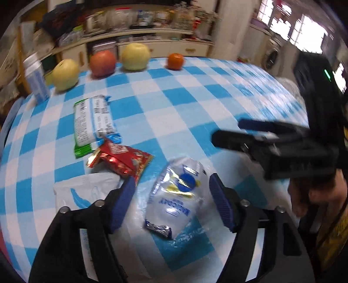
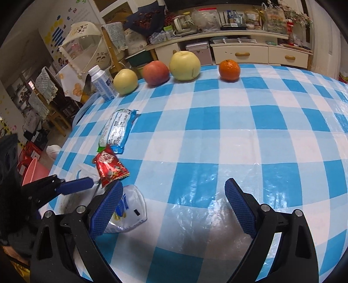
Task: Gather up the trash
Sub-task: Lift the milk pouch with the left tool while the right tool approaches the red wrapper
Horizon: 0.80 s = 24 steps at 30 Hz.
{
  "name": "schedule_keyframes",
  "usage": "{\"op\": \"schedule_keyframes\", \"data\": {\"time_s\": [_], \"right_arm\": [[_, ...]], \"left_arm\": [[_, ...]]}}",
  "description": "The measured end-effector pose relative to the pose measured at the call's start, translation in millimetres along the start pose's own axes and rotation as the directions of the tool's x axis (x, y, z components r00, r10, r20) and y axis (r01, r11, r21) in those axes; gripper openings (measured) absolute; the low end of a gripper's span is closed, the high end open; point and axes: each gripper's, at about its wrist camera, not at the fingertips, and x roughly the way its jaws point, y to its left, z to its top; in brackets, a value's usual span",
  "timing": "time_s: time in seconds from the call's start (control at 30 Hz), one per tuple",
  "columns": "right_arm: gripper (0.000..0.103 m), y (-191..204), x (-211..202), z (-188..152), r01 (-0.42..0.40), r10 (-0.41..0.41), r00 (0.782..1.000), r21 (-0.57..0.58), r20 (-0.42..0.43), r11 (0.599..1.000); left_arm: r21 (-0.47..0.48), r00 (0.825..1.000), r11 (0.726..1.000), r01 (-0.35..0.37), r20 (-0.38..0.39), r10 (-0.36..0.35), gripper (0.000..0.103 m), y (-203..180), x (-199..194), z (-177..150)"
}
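While both grippers gape empty, left gripper (image 1: 171,201) straddles clear pouch (image 1: 177,196), print blurred.

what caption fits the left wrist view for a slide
Open left claw poised over a clear snack bag on the checked tablecloth, more wrappers and fruit beyond.

Shelf clutter (image 1: 139,19): smeared by motion blur in the left wrist view, items indistinguishable.
White bag (image 1: 87,191): lower part hidden behind the left gripper's finger (image 1: 121,204) (print illegible).
Right gripper (image 1: 250,132): blurred there, jaw gap unclear.
Pink basin (image 2: 32,172): mostly hidden behind table edge (image 2: 63,150).
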Motion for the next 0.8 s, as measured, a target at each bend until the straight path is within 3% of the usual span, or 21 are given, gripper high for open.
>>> {"op": "schedule_keyframes", "data": {"time_s": [0.1, 0.23, 0.3, 0.43, 0.6, 0.8], "right_arm": [[0.094, -6.5, 3.5, 1.9, 0.000, 0.000, 1.000, 0.029, -0.006, 1.000], [0.094, -6.6, 7.6, 2.5, -0.013, 0.013, 1.000, 0.034, -0.019, 0.999], [0.094, -4.6, 9.0, 3.2, -0.014, 0.015, 1.000, 0.029, -0.021, 0.999], [0.094, 1.0, 10.4, 5.0, -0.029, 0.029, 0.999, 0.019, -0.020, 0.999], [0.094, 7.9, 14.3, 5.9, -0.039, 0.039, 0.999, 0.006, -0.028, 0.999], [0.094, 14.4, 18.9, 6.2, -0.063, 0.063, 0.997, -0.002, -0.036, 0.998]], "left_arm": [[0.130, 0.999, 0.991, -0.035, -0.034, 0.040, 0.074, -13.3, 12.6, -0.9], [0.166, 0.995, 0.986, -0.024, -0.093, 0.040, 0.074, -13.0, 33.7, -4.3], [0.179, 0.996, 0.983, -0.025, -0.079, 0.040, 0.074, -15.1, 35.7, -7.6], [0.126, 0.997, 0.991, -0.051, -0.043, 0.056, 0.064, -11.4, 31.2, -10.3], [0.065, 0.998, 0.996, -0.062, -0.007, 0.063, 0.063, -10.8, 24.9, -17.9], [-0.090, 0.998, 0.995, -0.044, 0.050, 0.049, 0.063, 7.1, 3.8, -34.7]]}}
